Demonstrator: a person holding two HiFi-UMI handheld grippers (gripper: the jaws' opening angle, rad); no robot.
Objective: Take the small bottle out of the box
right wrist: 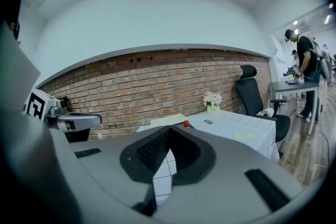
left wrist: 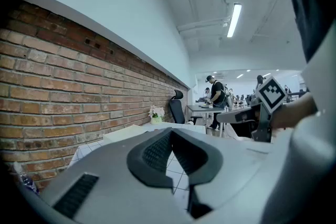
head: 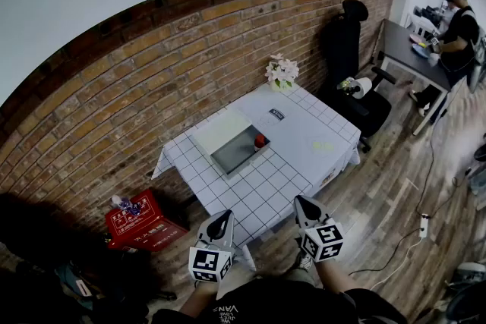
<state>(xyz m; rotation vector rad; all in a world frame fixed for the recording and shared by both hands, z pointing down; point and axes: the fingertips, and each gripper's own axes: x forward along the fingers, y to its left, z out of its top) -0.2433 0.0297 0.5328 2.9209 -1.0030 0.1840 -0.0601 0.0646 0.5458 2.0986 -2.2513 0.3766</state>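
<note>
An open grey box [head: 231,155] with its pale lid [head: 220,131] folded back lies on the white checked table [head: 304,134]. Inside its right end stands the small bottle [head: 260,141], whose red cap [right wrist: 186,124] shows just past my right jaws. Both grippers hang in front of the table's near edge, well short of the box. My left gripper [head: 222,221] is shut and empty; its jaws [left wrist: 171,132] meet at the tips. My right gripper [head: 304,206] is also shut with nothing held [right wrist: 168,131]. The other gripper [left wrist: 262,113] shows in the left gripper view.
A vase of flowers [head: 282,73] and a small card [head: 276,114] sit at the table's far end. A black office chair [head: 353,64] stands behind, against the brick wall. A red crate [head: 140,222] lies on the floor at left. A person [head: 458,30] works at a desk far right.
</note>
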